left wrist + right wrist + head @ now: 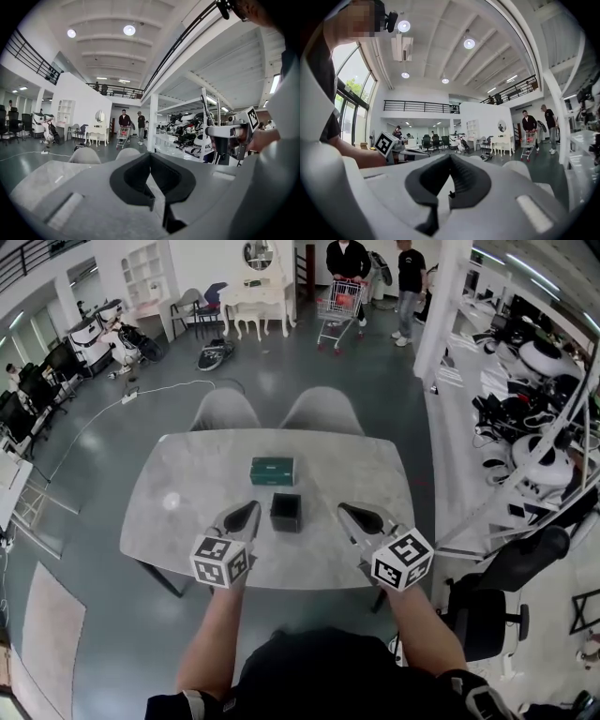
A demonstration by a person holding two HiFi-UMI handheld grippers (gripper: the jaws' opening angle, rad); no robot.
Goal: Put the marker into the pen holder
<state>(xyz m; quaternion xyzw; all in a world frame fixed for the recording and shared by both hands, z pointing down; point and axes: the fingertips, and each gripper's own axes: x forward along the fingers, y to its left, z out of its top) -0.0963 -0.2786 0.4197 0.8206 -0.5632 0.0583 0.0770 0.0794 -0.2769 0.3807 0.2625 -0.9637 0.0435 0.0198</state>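
We're holding both grippers low over the near side of the worktop [187,486], one on each side of the pen holder [286,512]. On the left gripper [251,509] the jaws are closed tip to tip with nothing between them. The right gripper [345,510] is the same, closed and empty.

We're not seeing the marker anywhere, neither on the worktop nor in either set of jaws. The pen holder is a small black square cup, standing upright with an open top. Its inside is reading plain dark, so we can't tell what's in it. Just behind it a teal box [273,471] is lying flat, contents unknown. The marker could be sitting down in the holder or shut in the box, and this scene fits either.

Our guess on handling: it's light and stiff, with a smooth round barrel prone to rolling and slipping. We'd be gripping across mid-barrel, clear of the cap.
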